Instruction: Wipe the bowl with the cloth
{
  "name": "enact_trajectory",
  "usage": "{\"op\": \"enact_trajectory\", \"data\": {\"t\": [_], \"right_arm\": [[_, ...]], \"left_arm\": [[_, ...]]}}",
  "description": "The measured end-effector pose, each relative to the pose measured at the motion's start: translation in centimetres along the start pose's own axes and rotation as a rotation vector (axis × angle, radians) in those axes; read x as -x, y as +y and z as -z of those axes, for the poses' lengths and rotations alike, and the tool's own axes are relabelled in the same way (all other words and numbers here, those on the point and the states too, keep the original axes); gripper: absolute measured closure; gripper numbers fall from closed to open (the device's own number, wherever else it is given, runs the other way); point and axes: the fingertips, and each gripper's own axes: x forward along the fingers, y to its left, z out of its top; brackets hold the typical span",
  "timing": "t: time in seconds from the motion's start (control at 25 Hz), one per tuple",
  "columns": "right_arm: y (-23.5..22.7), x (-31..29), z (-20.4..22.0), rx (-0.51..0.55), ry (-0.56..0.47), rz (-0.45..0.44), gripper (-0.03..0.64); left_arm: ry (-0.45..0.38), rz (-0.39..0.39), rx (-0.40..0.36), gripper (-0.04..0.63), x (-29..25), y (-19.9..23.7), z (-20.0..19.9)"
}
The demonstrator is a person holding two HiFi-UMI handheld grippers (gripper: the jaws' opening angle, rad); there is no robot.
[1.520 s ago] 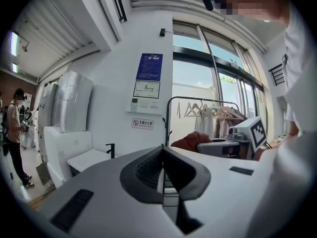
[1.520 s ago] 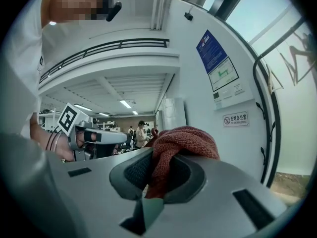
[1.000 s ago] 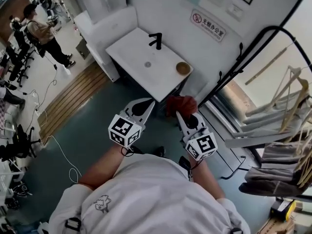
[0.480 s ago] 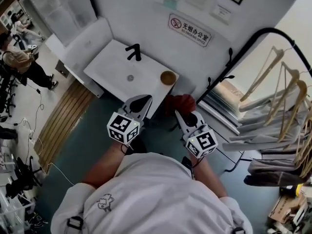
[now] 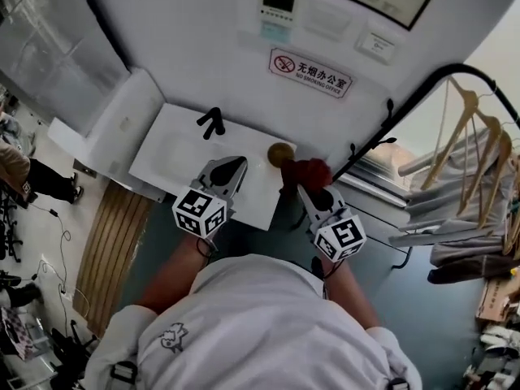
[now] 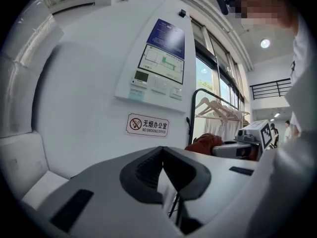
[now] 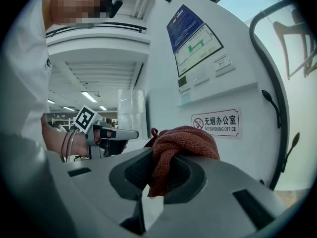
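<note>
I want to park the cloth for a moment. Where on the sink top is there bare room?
Bare: the sink top left of the faucet, and the strip between faucet and bowl. Crowded: the right corner, where the bowl sits and the right gripper holds the cloth near it.

Bright, even indoor light, with a strong fisheye bend in every view.

Daylight from the window (image 6: pixel 208 78) and a round ceiling lamp (image 6: pixel 265 43) wash the white wall (image 5: pixel 203 47) with only faint shadows, and the head view is crisp though its straight lines bow outward. Both gripper views sit inside a dark round vignette. The near bodies of the left hand-held gripper (image 6: pixel 162 150) and right hand-held gripper (image 7: pixel 157 157) look soft and out of focus, while the cloth (image 7: pixel 181 143) and the wall sign (image 7: pixel 216 123) read sharp. Strip lamps (image 7: pixel 89 97) glow far back in the right gripper view.
</note>
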Motion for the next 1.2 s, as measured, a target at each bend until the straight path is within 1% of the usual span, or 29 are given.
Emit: {"op": "enact_trajectory", "data": {"t": [0.2,0.36,0.52,0.6,0.68,0.76,0.88,1.0,1.08,1.16,1.2], "right_arm": [[-0.5,-2.2,0.7,-0.022,0.023,0.097,0.566],[-2.0,-3.3,1.7,-0.019,0.054,0.128,0.566],[-4.9,-4.2,2.7,-0.040,0.065,0.151,0.566],[-6.6,-4.6,3.2,-0.051,0.073,0.154,0.566],[-8.4,-5.2,3.8,-0.051,0.088,0.154,0.566],[-10.1,-6.2,4.6,-0.050,0.105,0.150,0.566],[-12.2,-7.7,6.2,-0.046,0.139,0.134,0.566],[-14.0,-8.7,8.1,-0.058,0.176,0.117,0.566],[-15.4,-9.3,9.6,-0.071,0.203,0.113,0.566],[-16.6,-9.9,10.9,-0.077,0.226,0.106,0.566],[-17.1,-10.2,11.6,-0.081,0.237,0.101,0.566]], "left_arm": [[0.042,0.097,0.004,0.583,-1.6,2.5,0.7],[0.074,0.132,0.021,0.583,-3.8,3.5,1.8],[0.111,0.151,0.034,0.583,-6.6,3.9,3.2],[0.128,0.161,0.006,0.582,-8.0,3.6,3.6],[0.147,0.171,-0.043,0.581,-9.4,3.2,3.9],[0.164,0.179,-0.052,0.581,-11.1,3.5,4.4],[0.190,0.187,-0.013,0.580,-13.6,4.2,6.2],[0.250,0.182,0.017,0.580,-15.8,5.0,9.1],[0.285,0.180,0.064,0.577,-17.3,5.6,10.9],[0.315,0.173,0.096,0.559,-18.5,6.2,12.3],[0.335,0.167,0.097,0.535,-19.1,6.6,13.1]]}}
